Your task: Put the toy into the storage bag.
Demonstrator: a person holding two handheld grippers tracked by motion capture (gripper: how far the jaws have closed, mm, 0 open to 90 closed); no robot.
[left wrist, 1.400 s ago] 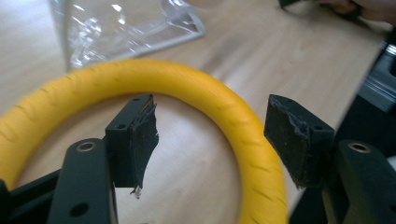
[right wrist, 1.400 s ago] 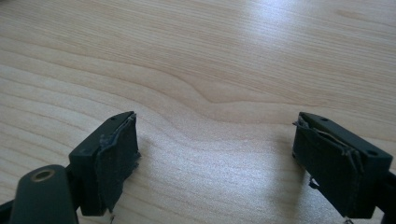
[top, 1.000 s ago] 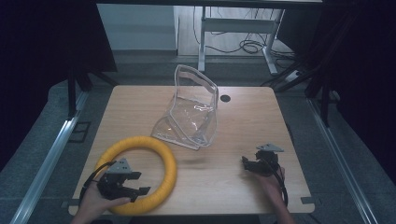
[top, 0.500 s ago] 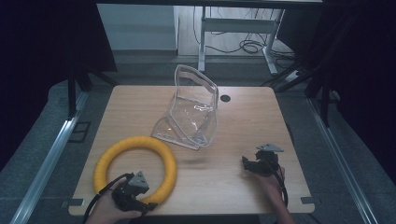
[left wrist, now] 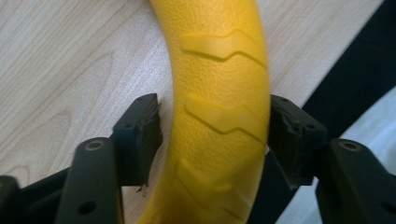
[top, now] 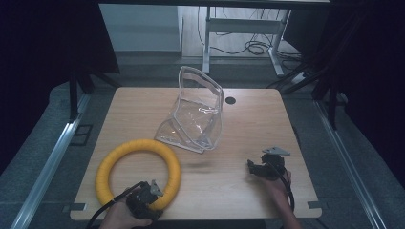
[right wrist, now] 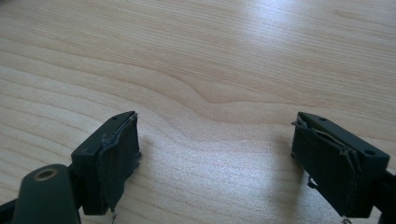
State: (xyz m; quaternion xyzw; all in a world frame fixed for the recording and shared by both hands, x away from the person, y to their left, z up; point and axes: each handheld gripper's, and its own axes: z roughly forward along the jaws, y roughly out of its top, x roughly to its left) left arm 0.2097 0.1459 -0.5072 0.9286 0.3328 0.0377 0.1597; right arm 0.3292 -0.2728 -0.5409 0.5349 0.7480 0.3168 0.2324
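A yellow ring point(top: 138, 174) lies flat on the near left part of the wooden desk point(top: 248, 119). The left hand-held gripper point(top: 145, 198) sits at the ring's near edge, close to the desk's front edge. In the left gripper view its 2 black jaws straddle the ring's band point(left wrist: 219, 116), 1 on each side: the right jaw touches the band's outer side, while a narrow gap remains between the left jaw and the inner side, so the jaws are spread around the ring, not yet clamped on it. The band shows raised chevron ridges on a pebbled surface.

The right hand-held gripper point(top: 260, 168) rests low over the near right part of the desk, well apart from the ring. Its jaws stand wide apart over bare wood in the right gripper view.

A clear plastic bag point(top: 198, 114) stands near the desk's middle, just beyond the ring.
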